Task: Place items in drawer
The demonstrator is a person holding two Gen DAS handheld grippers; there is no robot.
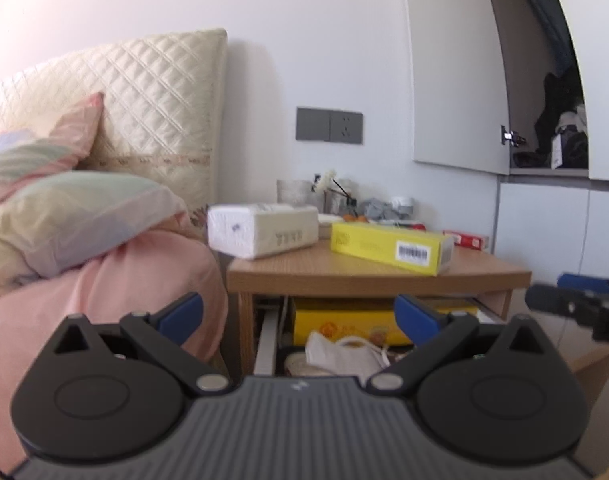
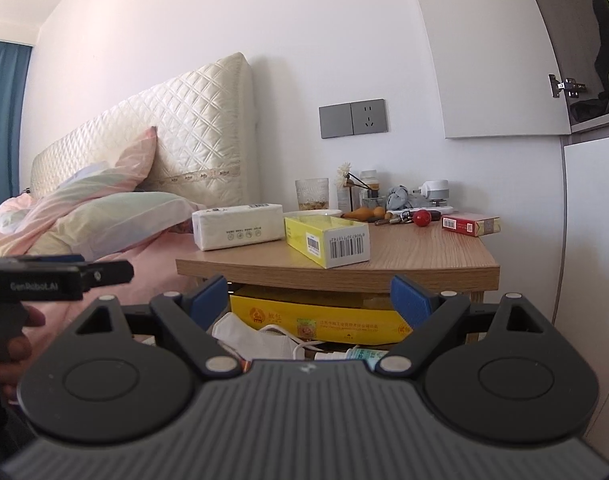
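Note:
A wooden nightstand [image 1: 344,272] [image 2: 424,256] stands beside the bed, its drawer [image 1: 264,340] pulled open below the top. The drawer holds a yellow box [image 1: 344,320] [image 2: 316,320], a white face mask [image 1: 340,354] [image 2: 260,336] and a white cable. On top lie a white tissue pack [image 1: 260,230] [image 2: 236,226], a yellow carton with barcodes [image 1: 388,246] [image 2: 324,240] and a red cigarette pack [image 2: 468,224]. My left gripper [image 1: 300,312] is open and empty in front of the drawer. My right gripper [image 2: 308,294] is open and empty, also facing the drawer.
A bed with pink covers and pillows [image 1: 64,208] [image 2: 104,216] lies left of the nightstand. A glass [image 2: 311,194], bottles, keys and a red ball [image 2: 422,217] crowd the nightstand's back. A white wardrobe with an open door [image 1: 456,80] stands right.

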